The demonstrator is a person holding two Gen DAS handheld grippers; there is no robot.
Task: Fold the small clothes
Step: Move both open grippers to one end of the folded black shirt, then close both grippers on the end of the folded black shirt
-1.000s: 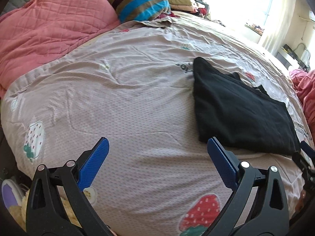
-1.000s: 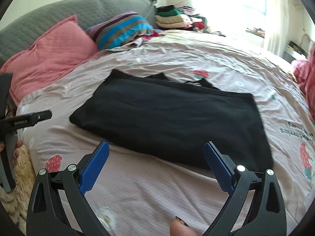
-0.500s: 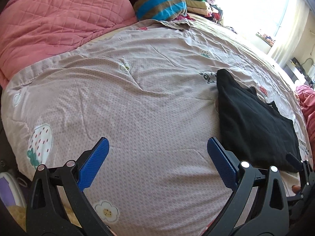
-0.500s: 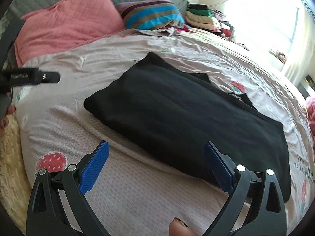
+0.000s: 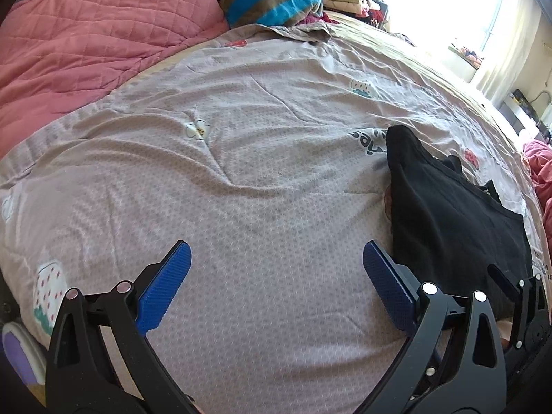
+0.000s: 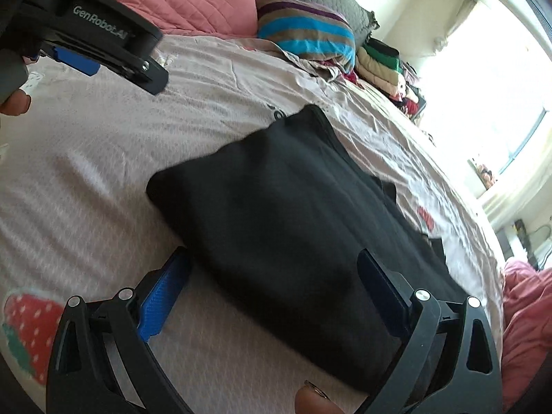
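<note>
Both tongs (image 6: 272, 296) agape, straddling black garment (image 6: 276, 214)

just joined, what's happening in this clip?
A person holds a gripper in each hand over a bed, folding clothes. A black garment lies flat on the bedspread, already partly folded. The right gripper is open, its fingers straddling the garment's near edge, not yet closed. The left gripper is open over bare bedspread beside the garment, holding nothing.
</note>
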